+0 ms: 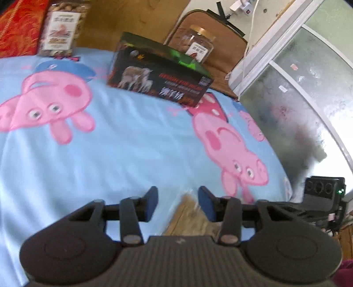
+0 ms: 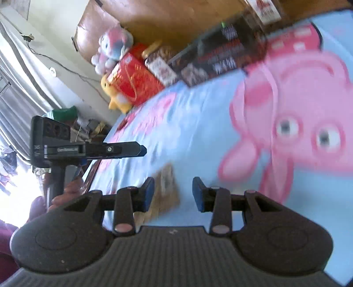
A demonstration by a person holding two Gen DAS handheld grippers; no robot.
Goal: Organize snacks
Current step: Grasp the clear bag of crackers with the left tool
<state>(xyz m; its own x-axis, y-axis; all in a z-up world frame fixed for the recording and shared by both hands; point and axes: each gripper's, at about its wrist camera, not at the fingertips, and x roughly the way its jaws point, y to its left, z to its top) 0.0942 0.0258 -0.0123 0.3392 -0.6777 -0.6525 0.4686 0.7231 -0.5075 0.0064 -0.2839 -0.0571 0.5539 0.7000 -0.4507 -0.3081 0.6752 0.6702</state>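
Note:
A dark snack box (image 1: 160,72) with elephants printed on it lies at the far side of the blue pig-print sheet (image 1: 132,143). A clear jar of nuts (image 1: 62,28) stands at the back left, and a smaller gold-lidded jar (image 1: 199,45) stands behind the box. A brown snack packet (image 1: 187,212) lies on the sheet just below my open left gripper (image 1: 178,203). My right gripper (image 2: 173,193) is open over the same packet (image 2: 165,189). The box (image 2: 220,57) and a jar (image 2: 162,64) also show in the right wrist view. The left gripper (image 2: 88,150) shows there from the side.
A red gift bag (image 2: 134,81) and plush toys (image 2: 112,48) sit at the bed's head. A brown cushion (image 1: 218,44) leans on the wooden headboard (image 1: 123,19). A frosted glass door (image 1: 304,106) stands to the right of the bed. The right gripper's body (image 1: 322,198) is at the bed's right edge.

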